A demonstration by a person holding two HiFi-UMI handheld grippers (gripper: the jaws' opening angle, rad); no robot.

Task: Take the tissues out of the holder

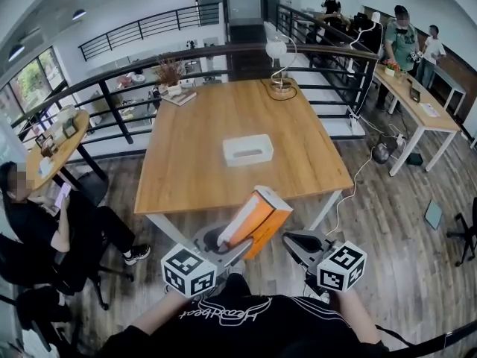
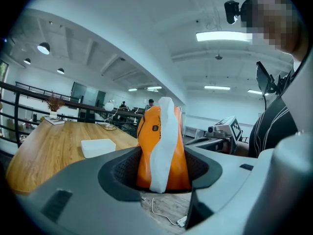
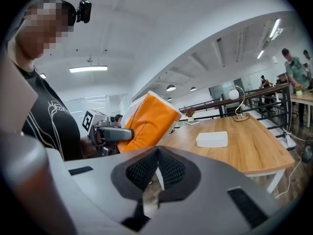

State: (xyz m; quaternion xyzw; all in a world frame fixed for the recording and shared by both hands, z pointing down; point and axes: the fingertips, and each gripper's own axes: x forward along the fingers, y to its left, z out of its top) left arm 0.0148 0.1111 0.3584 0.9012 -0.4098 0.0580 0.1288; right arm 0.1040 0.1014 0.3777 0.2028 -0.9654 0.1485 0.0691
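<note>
Fingers of the left gripper (image 1: 227,246) pinch an orange plastic-wrapped tissue pack (image 1: 257,216), lifted clear at six o'clock of the wooden tabletop (image 1: 186,170), apparently freed from the white rectangular holder (image 1: 247,149) at twelve o'clock, while the right gripper (image 1: 294,242) waits empty, fingers pressed together.

Most of the bench (image 1: 186,162) is bare. A white box (image 1: 247,149) sits mid-bench, a lamp (image 1: 282,86) at the far edge and a plant (image 1: 170,74) at the far left corner. An orange tissue pack (image 1: 257,218) blocks the middle of the near edge.
</note>
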